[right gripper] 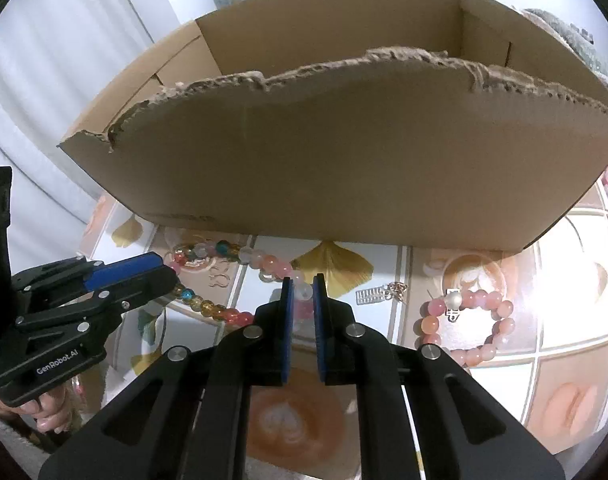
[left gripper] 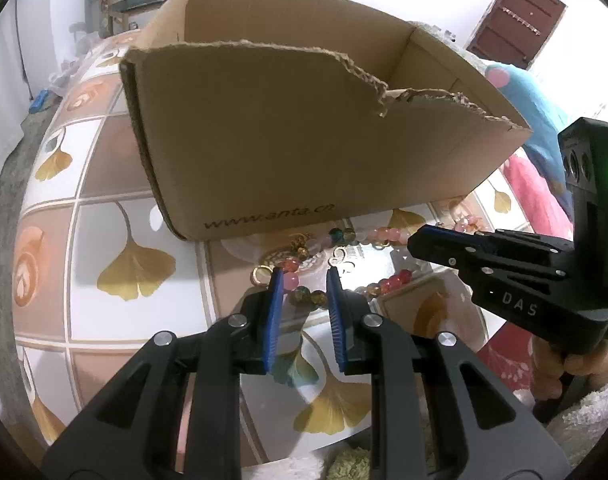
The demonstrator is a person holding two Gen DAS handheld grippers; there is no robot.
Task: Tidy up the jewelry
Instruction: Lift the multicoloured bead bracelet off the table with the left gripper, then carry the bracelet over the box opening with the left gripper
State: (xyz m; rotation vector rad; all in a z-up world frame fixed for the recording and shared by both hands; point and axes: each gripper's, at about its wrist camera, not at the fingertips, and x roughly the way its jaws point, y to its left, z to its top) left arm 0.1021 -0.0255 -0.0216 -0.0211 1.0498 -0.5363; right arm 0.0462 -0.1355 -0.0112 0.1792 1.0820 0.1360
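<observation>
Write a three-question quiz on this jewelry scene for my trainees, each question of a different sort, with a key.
1. True or false: the front wall of the cardboard box has a clean, straight top edge.
2. Where does the pink bracelet lie? A) inside the box. B) on the table, to the right of the right gripper in its own view. C) draped over the box wall.
3. In a few words: what sits between the right gripper's jaws?

Key
1. False: the edge is torn and ragged.
2. B.
3. A pale bead of the long bead strand, which lies on the table in front of the box.
</observation>
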